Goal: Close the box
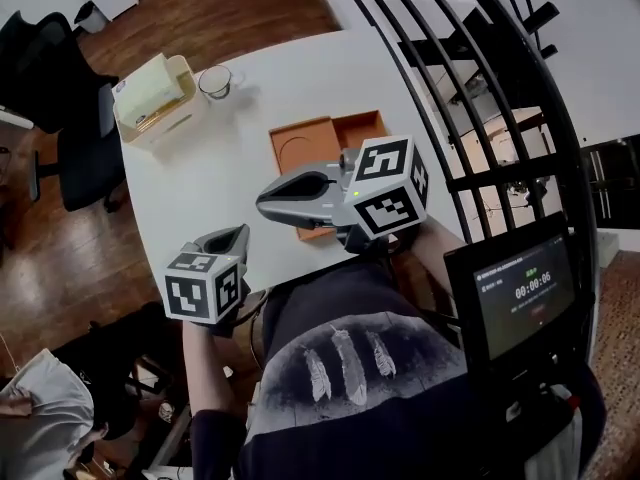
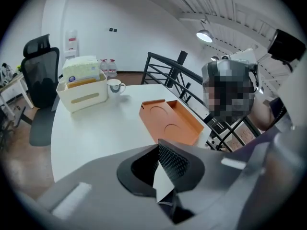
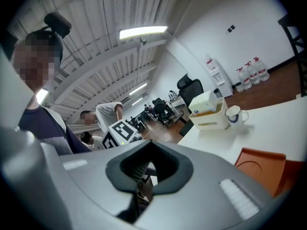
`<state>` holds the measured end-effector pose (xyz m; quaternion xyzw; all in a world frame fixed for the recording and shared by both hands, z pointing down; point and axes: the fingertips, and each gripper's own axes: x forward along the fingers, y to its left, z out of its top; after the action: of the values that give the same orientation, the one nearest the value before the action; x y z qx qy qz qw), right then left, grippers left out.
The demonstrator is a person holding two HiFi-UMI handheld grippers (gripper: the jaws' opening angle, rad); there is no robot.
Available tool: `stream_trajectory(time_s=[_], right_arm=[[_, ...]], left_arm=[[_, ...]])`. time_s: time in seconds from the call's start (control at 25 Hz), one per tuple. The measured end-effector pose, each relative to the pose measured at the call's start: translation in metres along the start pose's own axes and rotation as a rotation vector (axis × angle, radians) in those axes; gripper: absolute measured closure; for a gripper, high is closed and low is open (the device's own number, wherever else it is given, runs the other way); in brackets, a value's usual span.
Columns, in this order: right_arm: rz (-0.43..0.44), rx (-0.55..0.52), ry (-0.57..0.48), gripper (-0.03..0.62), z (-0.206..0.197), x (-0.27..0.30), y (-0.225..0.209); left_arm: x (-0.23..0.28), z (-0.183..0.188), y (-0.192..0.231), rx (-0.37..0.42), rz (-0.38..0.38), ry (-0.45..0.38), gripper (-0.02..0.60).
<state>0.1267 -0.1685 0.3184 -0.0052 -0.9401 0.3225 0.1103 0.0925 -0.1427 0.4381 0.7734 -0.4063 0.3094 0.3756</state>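
An orange box (image 1: 305, 148) lies open and flat on the white table (image 1: 210, 178), its two halves side by side with round recesses inside. It also shows in the left gripper view (image 2: 169, 120) and at the lower right of the right gripper view (image 3: 263, 169). My right gripper (image 1: 263, 200) hovers over the box's near edge, pointing left, jaws shut and empty (image 3: 150, 147). My left gripper (image 1: 238, 235) is at the table's near edge, left of the box and apart from it, jaws shut on nothing (image 2: 158, 148).
A cream holder with tissues (image 1: 155, 93) and a white mug (image 1: 215, 81) stand at the table's far left. A black office chair (image 1: 60, 88) is left of the table, a black metal railing (image 1: 480, 88) on the right. A timer screen (image 1: 525, 293) sits near my body.
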Motion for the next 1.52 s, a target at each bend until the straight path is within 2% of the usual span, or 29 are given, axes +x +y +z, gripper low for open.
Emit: stream_trajectory(time_s=[0.2, 0.4, 0.48, 0.6, 0.76, 0.88, 0.96, 1.08, 1.16, 1.36, 1.52], right_arm=[[0.048, 0.011, -0.016, 0.589, 0.003, -0.047, -0.012], [0.087, -0.006, 0.031, 0.589, -0.005, -0.106, -0.035], [0.069, -0.002, 0.056, 0.589, -0.010, -0.130, -0.052], [-0.024, -0.002, 0.098, 0.589, -0.028, -0.166, -0.086], [-0.275, -0.068, 0.219, 0.589, -0.058, -0.207, -0.152], [-0.444, -0.172, 0.392, 0.589, -0.095, -0.234, -0.193], [-0.505, -0.256, 0.540, 0.589, -0.121, -0.246, -0.214], [-0.511, -0.348, 0.767, 0.589, -0.165, -0.257, -0.232], [-0.496, -0.365, 0.869, 0.589, -0.190, -0.263, -0.242], [-0.460, -0.321, 0.972, 0.589, -0.231, -0.268, -0.255], [-0.446, -0.355, 1.051, 0.589, -0.249, -0.271, -0.262]], left_arm=[[0.024, 0.017, -0.015, 0.016, 0.114, 0.009, 0.566], [0.051, 0.014, -0.007, 0.069, 0.306, 0.103, 0.566], [0.066, 0.010, 0.000, 0.071, 0.332, 0.130, 0.566], [0.092, 0.000, 0.008, 0.083, 0.325, 0.171, 0.566], [0.113, -0.011, 0.024, 0.114, 0.347, 0.219, 0.566], [0.132, -0.017, 0.031, 0.141, 0.315, 0.249, 0.566], [0.144, -0.019, 0.032, 0.169, 0.289, 0.273, 0.566], [0.154, -0.019, 0.034, 0.202, 0.262, 0.312, 0.566], [0.160, -0.021, 0.036, 0.209, 0.248, 0.330, 0.566], [0.168, -0.027, 0.038, 0.189, 0.221, 0.351, 0.566], [0.173, -0.033, 0.038, 0.184, 0.208, 0.367, 0.566]])
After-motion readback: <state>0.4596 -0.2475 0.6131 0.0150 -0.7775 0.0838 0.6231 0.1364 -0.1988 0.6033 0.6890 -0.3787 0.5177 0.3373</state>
